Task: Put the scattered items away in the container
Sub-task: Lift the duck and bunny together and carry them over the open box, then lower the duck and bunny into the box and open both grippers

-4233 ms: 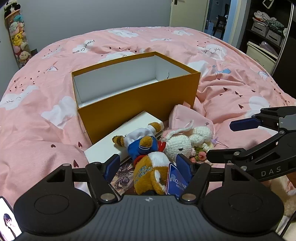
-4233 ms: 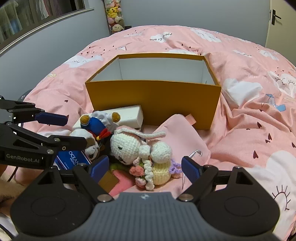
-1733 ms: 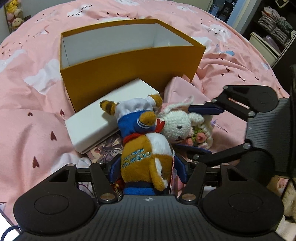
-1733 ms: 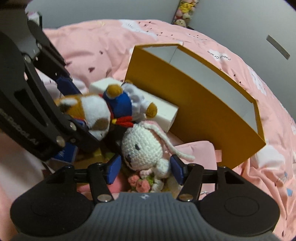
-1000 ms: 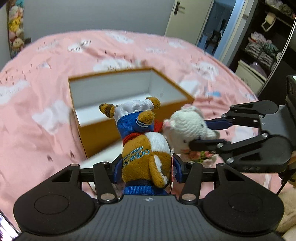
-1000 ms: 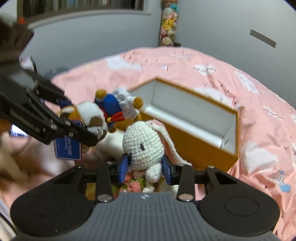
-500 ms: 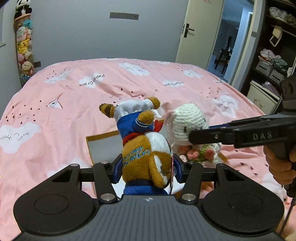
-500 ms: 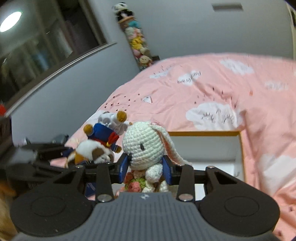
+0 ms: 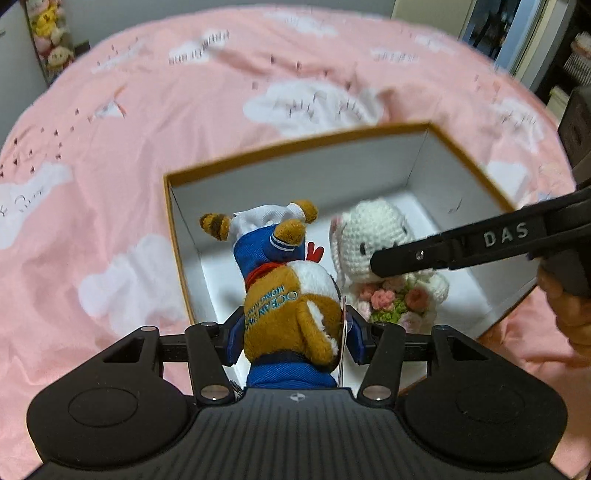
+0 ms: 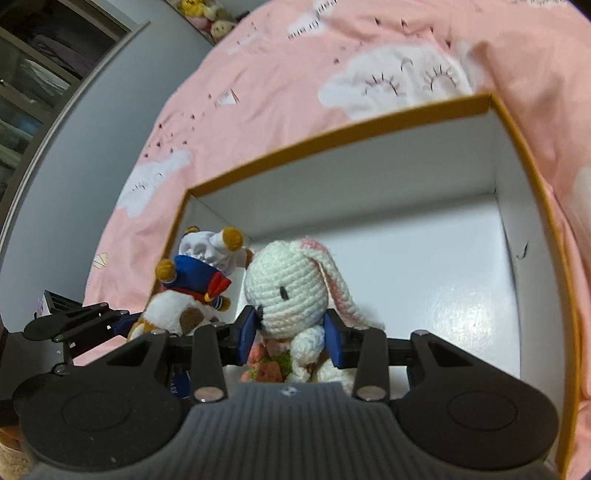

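Observation:
My left gripper (image 9: 293, 338) is shut on a brown plush toy in a blue sailor suit (image 9: 288, 280) and holds it over the open orange box (image 9: 295, 147), near the box's left side. My right gripper (image 10: 290, 332) is shut on a white crocheted bunny with a flower bouquet (image 10: 291, 288) and holds it over the same box (image 10: 332, 136). The two toys hang side by side, the plush (image 10: 195, 284) left of the bunny (image 9: 373, 236). The box's white floor looks bare.
The box sits on a pink bedspread with white clouds (image 9: 110, 147). A shelf of soft toys (image 9: 48, 33) stands at the far left wall. A doorway (image 9: 491, 26) and shelving lie at the far right. A hand (image 9: 569, 314) grips the right tool.
Both grippers closed on their toys, lifted them off the bed, and carried them forward. They now tilt down over the box's open top.

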Tool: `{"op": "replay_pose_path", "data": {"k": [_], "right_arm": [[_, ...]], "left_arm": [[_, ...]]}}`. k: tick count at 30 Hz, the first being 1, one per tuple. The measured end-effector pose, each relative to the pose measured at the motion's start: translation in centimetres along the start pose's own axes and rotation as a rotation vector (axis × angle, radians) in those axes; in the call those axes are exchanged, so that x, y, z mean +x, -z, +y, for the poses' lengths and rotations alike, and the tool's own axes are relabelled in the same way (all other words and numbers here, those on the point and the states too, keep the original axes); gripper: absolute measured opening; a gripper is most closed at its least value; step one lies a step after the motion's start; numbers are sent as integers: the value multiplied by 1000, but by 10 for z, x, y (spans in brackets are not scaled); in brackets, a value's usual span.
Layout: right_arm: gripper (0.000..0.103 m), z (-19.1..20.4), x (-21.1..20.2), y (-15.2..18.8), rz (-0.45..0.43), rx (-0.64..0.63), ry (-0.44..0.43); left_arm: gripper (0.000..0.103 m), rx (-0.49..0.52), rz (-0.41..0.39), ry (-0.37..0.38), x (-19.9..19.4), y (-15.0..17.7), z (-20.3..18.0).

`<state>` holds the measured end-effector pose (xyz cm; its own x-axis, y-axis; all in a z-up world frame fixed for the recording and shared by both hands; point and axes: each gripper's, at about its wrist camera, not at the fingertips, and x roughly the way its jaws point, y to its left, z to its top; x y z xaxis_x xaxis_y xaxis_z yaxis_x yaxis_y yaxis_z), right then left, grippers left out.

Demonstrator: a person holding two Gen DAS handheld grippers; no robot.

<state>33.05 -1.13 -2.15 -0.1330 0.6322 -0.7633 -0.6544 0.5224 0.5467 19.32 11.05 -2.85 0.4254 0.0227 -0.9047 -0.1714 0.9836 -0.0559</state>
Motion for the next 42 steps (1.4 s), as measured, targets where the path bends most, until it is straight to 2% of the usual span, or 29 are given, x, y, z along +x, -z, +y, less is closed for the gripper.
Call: {"op": "replay_pose_path", "data": {"k": [6, 9, 15, 20, 24, 26, 29, 32, 42], "right_arm": [[42, -8, 12, -2, 59, 34, -23], [42, -11, 19, -1, 102, 50, -31], [42, -11, 27, -3, 137, 45, -39], [43, -10, 30, -3, 157, 33, -32], [43, -9, 36, -7, 166, 40, -31], [43, -9, 38, -8, 178, 51, -38], [43, -6, 47, -9, 205, 63, -57], [43, 2, 54, -8, 224, 56, -78], [43, 13, 70, -6, 233, 30, -7]], "left_arm": [[62, 42, 92, -55, 26, -3, -9], [63, 94, 154, -66, 33, -5, -18], [66, 146, 218, -83, 41, -8, -22], [70, 168, 213, -70, 35, -9, -20], [69, 184, 178, -37, 19, -7, -16], [58, 178, 172, -30, 15, -8, -12], [51, 166, 154, -34, 10, -12, -9], [51, 168, 141, -41, 2, -14, -7], [51, 186, 116, -57, -1, -6, -1]]}}
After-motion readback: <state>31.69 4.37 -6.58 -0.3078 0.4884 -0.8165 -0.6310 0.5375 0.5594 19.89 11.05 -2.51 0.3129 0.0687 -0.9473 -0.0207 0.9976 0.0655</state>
